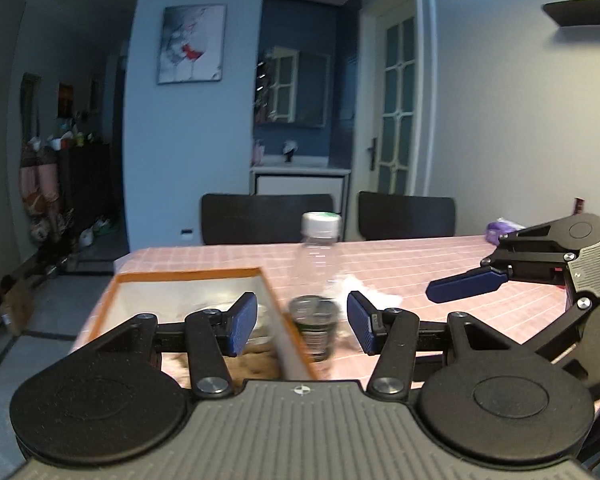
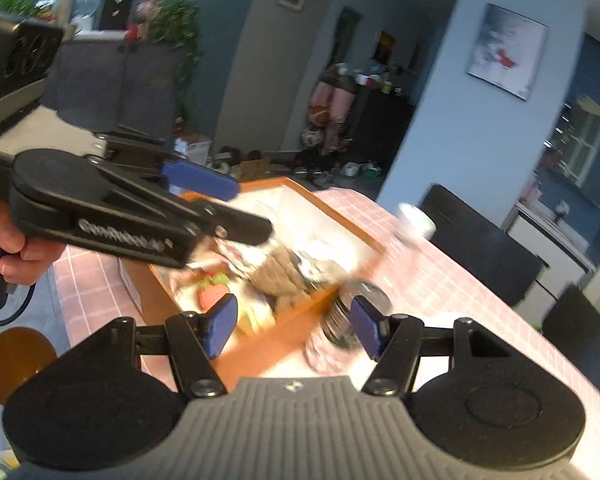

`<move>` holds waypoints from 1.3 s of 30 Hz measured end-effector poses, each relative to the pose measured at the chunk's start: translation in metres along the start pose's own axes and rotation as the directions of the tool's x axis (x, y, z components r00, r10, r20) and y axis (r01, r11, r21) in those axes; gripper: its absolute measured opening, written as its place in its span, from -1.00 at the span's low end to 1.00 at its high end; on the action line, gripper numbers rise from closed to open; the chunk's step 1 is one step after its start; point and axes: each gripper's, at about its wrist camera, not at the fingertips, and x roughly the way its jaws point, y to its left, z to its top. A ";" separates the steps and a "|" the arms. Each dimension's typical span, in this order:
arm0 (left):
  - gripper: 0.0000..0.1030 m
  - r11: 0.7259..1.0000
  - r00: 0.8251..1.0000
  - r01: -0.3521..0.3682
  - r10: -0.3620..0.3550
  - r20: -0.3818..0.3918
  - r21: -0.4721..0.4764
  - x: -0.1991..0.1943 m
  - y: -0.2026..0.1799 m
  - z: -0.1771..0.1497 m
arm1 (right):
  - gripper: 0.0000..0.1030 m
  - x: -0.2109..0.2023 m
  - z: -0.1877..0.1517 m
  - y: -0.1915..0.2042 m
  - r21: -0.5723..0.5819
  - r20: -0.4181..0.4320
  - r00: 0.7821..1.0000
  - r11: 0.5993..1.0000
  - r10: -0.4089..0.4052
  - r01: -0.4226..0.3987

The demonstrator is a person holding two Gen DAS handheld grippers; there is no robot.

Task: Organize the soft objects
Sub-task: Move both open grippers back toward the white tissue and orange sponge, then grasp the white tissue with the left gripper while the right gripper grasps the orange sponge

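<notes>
1. White soft wad: on the pink surface behind the bottle; light and limp, so pinch its bulk.
2. Orange-rimmed box: already holds soft items.
3. Left hand-held gripper and right hand-held gripper: your jaws stand apart, both empty.

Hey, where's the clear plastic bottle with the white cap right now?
The clear plastic bottle stands upright on the pink checked tablecloth, just right of the orange-rimmed box in the left wrist view, with a white crumpled tissue beside it.

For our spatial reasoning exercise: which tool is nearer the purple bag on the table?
Right. The right tool hangs toward the purple bag; the left tool is farther off, by the box.
</notes>
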 end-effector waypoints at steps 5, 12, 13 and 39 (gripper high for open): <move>0.20 0.993 0.993 0.118 -0.118 -0.021 0.010 0.027 -0.031 -0.008 | 0.21 -0.011 -0.037 -0.032 0.088 -0.018 0.996 0.992 -0.091 0.092; 0.22 0.978 0.980 0.179 -0.168 -0.102 0.104 0.096 -0.079 -0.013 | 0.21 0.000 -0.077 -0.086 0.202 -0.115 0.978 0.960 -0.174 0.195; 0.26 0.975 0.979 0.181 -0.167 -0.118 0.125 0.106 -0.086 -0.014 | 0.21 0.004 -0.082 -0.093 0.206 -0.123 0.976 0.957 -0.182 0.204; 0.67 0.903 0.929 0.074 0.092 -0.357 0.423 0.286 -0.121 -0.060 | 0.64 0.136 -0.142 -0.206 0.039 -0.214 0.977 0.999 -0.022 0.031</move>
